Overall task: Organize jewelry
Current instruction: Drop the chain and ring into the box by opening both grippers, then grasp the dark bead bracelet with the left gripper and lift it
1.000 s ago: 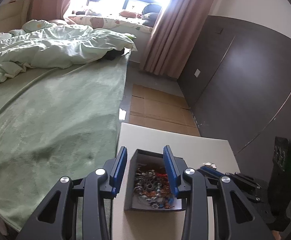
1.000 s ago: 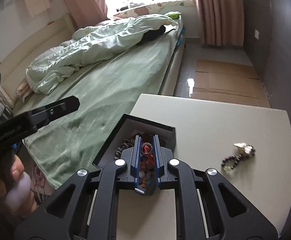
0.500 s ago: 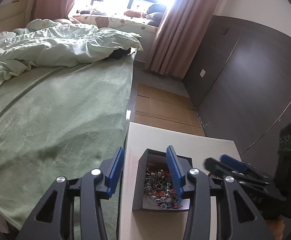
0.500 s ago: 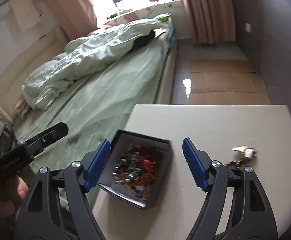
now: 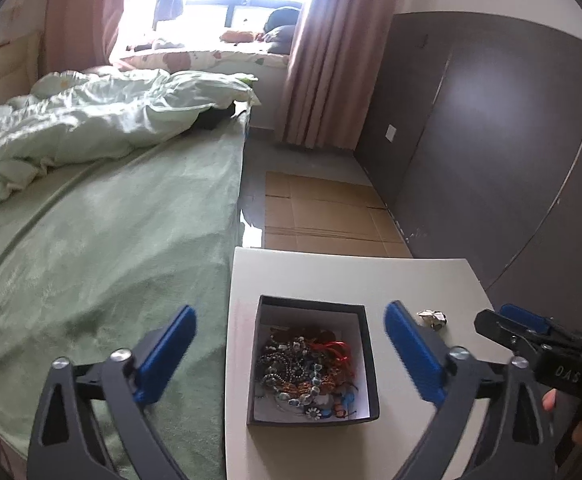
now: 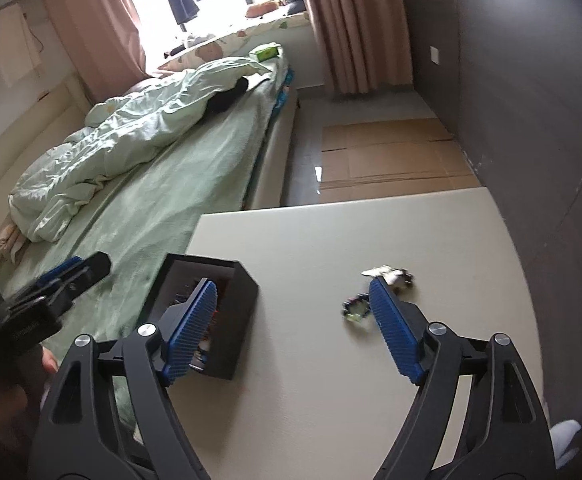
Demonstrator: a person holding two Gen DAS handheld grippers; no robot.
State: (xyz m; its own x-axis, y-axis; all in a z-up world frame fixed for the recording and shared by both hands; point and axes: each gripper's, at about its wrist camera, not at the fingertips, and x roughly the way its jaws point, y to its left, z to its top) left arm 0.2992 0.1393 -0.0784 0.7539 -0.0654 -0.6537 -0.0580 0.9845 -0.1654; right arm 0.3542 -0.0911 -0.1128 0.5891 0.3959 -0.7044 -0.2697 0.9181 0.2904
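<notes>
A black open box (image 5: 365,360) filled with tangled bead jewelry (image 5: 305,366) stands on the white table (image 5: 331,276). My left gripper (image 5: 291,354) straddles the box, its jaws opening wide, and neither blue pad touches the box. In the right wrist view, my right gripper (image 6: 291,320) hangs over bare table (image 6: 311,400) with its jaws opening and nothing between them. The box (image 6: 237,312) is at its left finger. A loose beaded bracelet (image 6: 355,309) with a pale charm (image 6: 391,274) lies at its right finger. The charm (image 5: 433,317) also shows in the left wrist view.
A bed with a green blanket (image 5: 91,240) runs along the table's left edge. Flattened cardboard (image 5: 323,216) lies on the floor beyond the table. A dark wall panel (image 5: 491,140) stands to the right. Each view shows the other gripper (image 5: 527,330) (image 6: 67,280) in a hand.
My right gripper, shut above the box a second ago, has opened and shifted right toward the loose bracelet. My left gripper's jaws have spread much wider around the box.
</notes>
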